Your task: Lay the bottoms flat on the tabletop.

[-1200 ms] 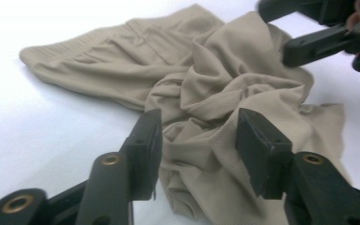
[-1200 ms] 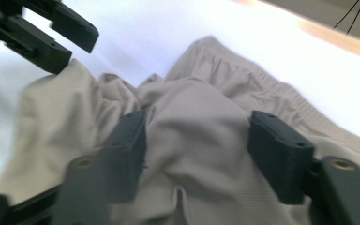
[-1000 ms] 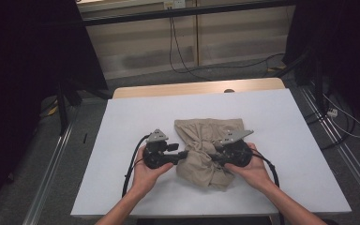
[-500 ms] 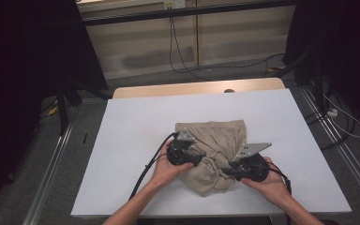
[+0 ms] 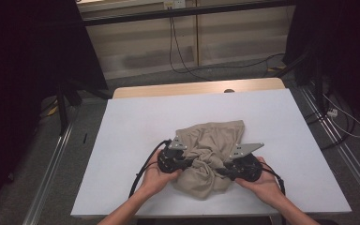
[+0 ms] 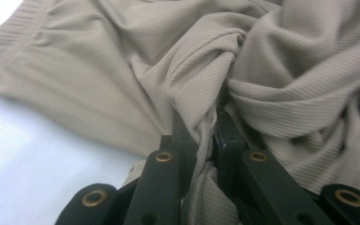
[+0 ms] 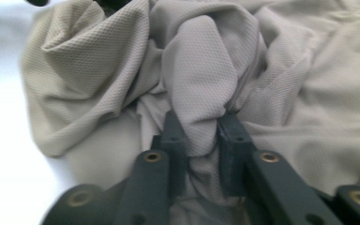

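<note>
A crumpled beige garment (image 5: pixel 214 140) lies on the white table (image 5: pixel 136 122), near its front edge. My left gripper (image 5: pixel 189 164) reaches into the garment's left side. In the left gripper view its jaws (image 6: pixel 205 127) have just been closing and pinch a twisted fold of the beige garment (image 6: pixel 98 79). My right gripper (image 5: pixel 221 170) comes in from the garment's right side. Its jaws (image 7: pixel 201 129) have just been closing too, and squeeze a rounded fold of the beige garment (image 7: pixel 201 79) between the pads. A hand holds each gripper.
A wooden strip (image 5: pixel 192 88) runs along the table's far edge. Bare white tabletop lies left, right and beyond the garment. Metal rails (image 5: pixel 51 164) flank the table, with cables (image 5: pixel 187 61) on the floor behind it.
Both grippers shifted to the right and toward the table's front edge and closed on folds of the garment. The cloth between them is more bunched up than before.
</note>
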A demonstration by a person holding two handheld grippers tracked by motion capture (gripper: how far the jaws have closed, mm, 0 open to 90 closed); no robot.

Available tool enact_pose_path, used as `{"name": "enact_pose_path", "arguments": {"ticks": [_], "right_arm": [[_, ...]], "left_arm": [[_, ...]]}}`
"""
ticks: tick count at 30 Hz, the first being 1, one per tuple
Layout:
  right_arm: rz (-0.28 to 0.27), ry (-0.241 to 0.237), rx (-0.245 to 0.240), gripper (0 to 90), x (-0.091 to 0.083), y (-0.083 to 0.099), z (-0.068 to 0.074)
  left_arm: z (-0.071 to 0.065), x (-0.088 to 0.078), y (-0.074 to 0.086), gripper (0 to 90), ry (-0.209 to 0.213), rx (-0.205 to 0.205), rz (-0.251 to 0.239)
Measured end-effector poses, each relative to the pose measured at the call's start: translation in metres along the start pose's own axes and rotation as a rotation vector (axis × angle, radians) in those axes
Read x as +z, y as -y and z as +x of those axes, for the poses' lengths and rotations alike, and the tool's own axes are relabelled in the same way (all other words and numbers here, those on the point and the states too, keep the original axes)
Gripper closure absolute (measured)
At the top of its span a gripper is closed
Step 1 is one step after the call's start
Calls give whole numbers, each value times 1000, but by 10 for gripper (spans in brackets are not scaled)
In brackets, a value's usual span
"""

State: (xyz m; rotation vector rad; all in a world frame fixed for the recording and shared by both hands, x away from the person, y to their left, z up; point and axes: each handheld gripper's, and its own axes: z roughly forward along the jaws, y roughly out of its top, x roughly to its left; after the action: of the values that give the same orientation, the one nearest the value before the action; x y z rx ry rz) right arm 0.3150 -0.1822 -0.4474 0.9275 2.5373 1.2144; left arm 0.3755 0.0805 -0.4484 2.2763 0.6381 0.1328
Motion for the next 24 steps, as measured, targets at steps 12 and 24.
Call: {"name": "enact_pose_path", "arguments": {"ticks": [12, 24], "right_arm": [[7, -99, -28, 756, -7, 1, 36], [-115, 62, 36, 284, -39, 2, 14]], "left_arm": [[-15, -48, 33, 823, 33, -45, -32], [3, -62, 36, 244, -60, -145, -192]]}}
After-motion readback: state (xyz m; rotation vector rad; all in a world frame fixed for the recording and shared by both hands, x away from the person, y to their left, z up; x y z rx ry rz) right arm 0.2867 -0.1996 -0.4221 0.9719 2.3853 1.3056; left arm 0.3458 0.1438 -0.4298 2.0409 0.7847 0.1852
